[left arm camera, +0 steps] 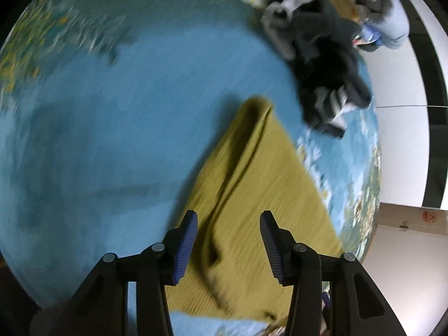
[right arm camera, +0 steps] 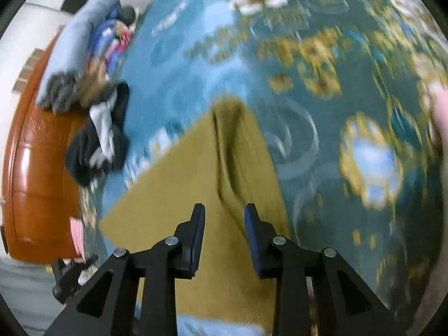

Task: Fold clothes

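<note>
Across the lower middle of the left wrist view, the left hand-held gripper (left arm camera: pixel 228 245) stood released, its blue pads apart with nothing pressed between them, hanging over the mustard-yellow garment (left arm camera: pixel 260 193). That garment lay flat on a blue patterned carpet (left arm camera: pixel 117 117), narrowing toward the frame's centre, with a dark fold line running along its length. Upper right of the same frame sat a heap of black and grey clothes (left arm camera: pixel 322 64), apart from the yellow piece, and beyond it a stack of folded items that blur made hard to name.

Lower centre of the right wrist view, the right hand-held gripper (right arm camera: pixel 224 238) was likewise released, jaws narrowly parted above the same yellow garment (right arm camera: pixel 173 210), nothing gripped. At left were the dark heap (right arm camera: pixel 100 137) and an orange-brown wooden panel (right arm camera: pixel 36 168).

The cloth looked light, soft and limp, likely ribbed knit, so it would sag and drape rather than hold shape. Pinching a corner or hem edge, one gripper per side, seemed the surest hold.
</note>
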The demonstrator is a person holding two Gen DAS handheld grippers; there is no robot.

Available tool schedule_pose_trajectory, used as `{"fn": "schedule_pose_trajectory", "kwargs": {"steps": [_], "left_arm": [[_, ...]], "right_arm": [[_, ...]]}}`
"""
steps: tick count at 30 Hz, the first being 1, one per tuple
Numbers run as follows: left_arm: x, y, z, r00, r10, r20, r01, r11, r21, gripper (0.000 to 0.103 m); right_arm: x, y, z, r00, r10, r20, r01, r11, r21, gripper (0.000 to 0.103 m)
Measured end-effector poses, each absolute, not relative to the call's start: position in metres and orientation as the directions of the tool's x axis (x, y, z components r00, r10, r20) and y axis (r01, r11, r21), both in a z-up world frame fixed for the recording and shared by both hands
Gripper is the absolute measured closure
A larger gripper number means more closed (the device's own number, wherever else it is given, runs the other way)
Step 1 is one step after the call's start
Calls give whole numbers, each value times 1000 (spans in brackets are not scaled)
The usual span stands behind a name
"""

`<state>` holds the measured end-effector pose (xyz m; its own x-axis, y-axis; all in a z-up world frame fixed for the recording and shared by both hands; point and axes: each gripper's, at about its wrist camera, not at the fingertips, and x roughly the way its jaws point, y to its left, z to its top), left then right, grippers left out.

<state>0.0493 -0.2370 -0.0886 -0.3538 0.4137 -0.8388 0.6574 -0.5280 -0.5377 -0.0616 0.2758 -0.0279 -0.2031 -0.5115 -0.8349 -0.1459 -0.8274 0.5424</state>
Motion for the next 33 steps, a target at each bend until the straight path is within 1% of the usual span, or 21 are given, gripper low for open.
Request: {"fn": "schedule_pose_trajectory", "kwargs": {"steps": [5, 9, 15, 16, 18, 21, 22, 23, 24, 28, 31, 33], "left_arm": [[63, -206, -101, -298, 441, -846, 648, -558, -519, 50], [66, -192, -106, -289, 452, -844, 651, -554, -519, 50], [68, -193, -109, -290, 411, -865, 665, -564, -490, 53], [70, -195, -110, -289, 412, -864, 673, -555, -489, 55], [72, -196, -111, -294, 417, -860, 674, -547, -496, 71], [74, -194, -107, -296, 406, -865, 660, -568, -492, 85], [74, -192, -105, -292, 393, -872, 650, -588, -482, 87], [73, -188, -100, -286, 371, -883, 629, -623, -465, 87], [72, -183, -94, -281, 347, -895, 605, -660, -446, 88], [72, -155, -74, -206, 277, -939, 473, -811, -343, 88], [78, -147, -77, -132, 277, -952, 450, -839, -307, 88], [77, -146, -81, -95, 255, -962, 449, -852, -270, 88]], "right_arm": [[-18, 274, -58, -63, -544, -837, -199, -814, 545, 73], [-5, 270, -74, -64, -594, -802, -239, -771, 591, 73], [-1, 265, -80, -79, -583, -809, -262, -771, 581, 73], [-2, 266, -80, -89, -586, -805, -275, -763, 585, 73], [-3, 267, -81, -111, -595, -796, -303, -742, 598, 73], [-4, 266, -81, -130, -602, -788, -321, -727, 607, 73], [-4, 265, -79, -134, -599, -789, -318, -728, 607, 74], [-4, 264, -76, -140, -595, -791, -307, -734, 606, 82], [-4, 263, -71, -148, -590, -794, -288, -742, 605, 92], [-2, 260, -45, -193, -561, -805, -190, -784, 591, 93], [2, 261, -28, -197, -525, -828, -137, -822, 553, 93], [7, 264, -29, -171, -496, -851, -124, -846, 518, 93]]}}
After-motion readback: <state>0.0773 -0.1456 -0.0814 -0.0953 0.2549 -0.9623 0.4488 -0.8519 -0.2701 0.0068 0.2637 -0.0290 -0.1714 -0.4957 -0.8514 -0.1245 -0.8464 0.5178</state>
